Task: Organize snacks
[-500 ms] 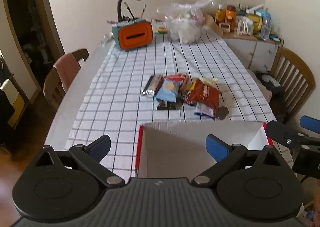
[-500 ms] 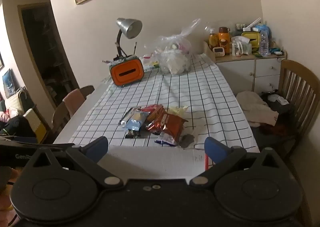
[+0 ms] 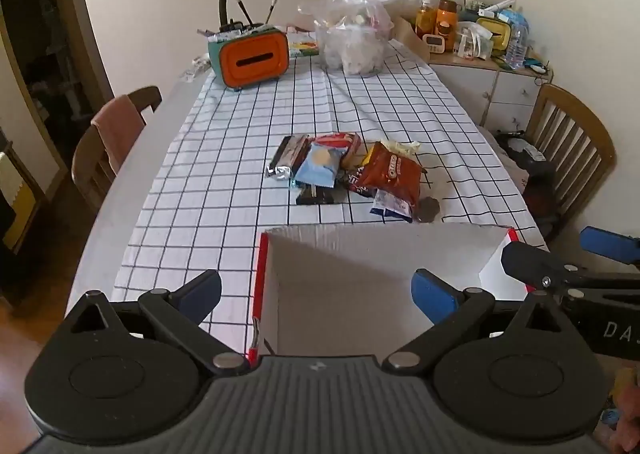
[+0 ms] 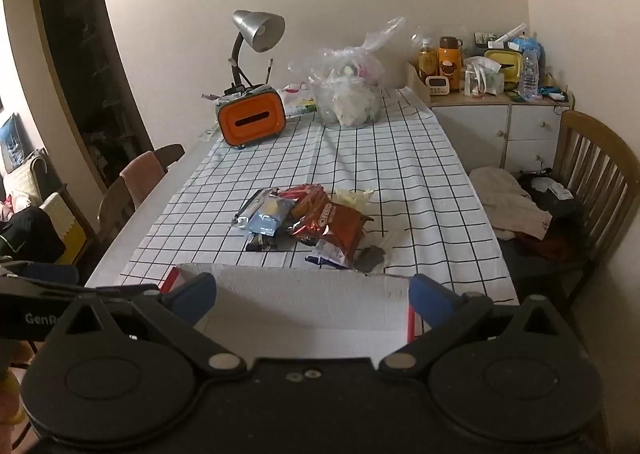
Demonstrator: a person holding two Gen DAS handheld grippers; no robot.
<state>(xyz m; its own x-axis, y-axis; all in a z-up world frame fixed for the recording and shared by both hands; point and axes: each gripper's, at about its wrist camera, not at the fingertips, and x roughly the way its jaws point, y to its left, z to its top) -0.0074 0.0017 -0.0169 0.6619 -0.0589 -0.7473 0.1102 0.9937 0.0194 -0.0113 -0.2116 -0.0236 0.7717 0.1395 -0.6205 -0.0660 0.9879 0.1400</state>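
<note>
Snack packets [image 3: 344, 170] lie heaped mid-tablecloth [image 3: 224, 158], bare cloth all around, just beyond the white box's [image 3: 360, 254] far rim; left gripper [image 3: 316, 292] and right gripper [image 4: 312, 296] hover spread wide, empty.

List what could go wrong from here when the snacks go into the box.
1. The snacks lie overlapped in one heap, so an open claw may pinch two packets, or drag a neighbour along.
2. The brown cookie bag looks puffy; a hard squeeze might crush what is inside.
3. The box stands at the near table edge, and the right claw hangs right over it; a bump could shove it off.
</note>
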